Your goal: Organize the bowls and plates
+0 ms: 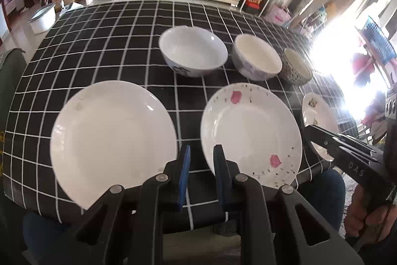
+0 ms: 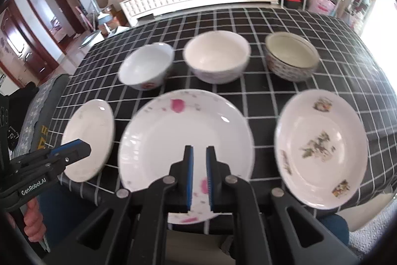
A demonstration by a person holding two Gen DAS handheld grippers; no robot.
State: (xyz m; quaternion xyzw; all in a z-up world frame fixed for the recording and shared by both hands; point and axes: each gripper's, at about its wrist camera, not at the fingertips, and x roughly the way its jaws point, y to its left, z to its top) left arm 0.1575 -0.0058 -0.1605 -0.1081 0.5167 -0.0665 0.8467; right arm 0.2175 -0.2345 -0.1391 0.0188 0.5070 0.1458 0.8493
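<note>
Nothing is stacked yet, by my judgement. Three plates lie apart along the near table edge: plain plate (image 1: 113, 138), pink plate (image 2: 186, 148), leaf plate (image 2: 320, 148). Three bowls stand apart behind: left bowl (image 1: 193, 51), middle bowl (image 2: 217, 56), patterned bowl (image 2: 291, 58). My left gripper (image 1: 201, 175) hangs between two plates, jaws slightly parted, empty. My right gripper (image 2: 198, 175), over the pink plate, likewise. All stacking remains.

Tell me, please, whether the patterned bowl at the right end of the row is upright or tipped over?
Upright: the patterned bowl rests on its base on the checked tablecloth, its rim level and its pale inside facing up.
</note>
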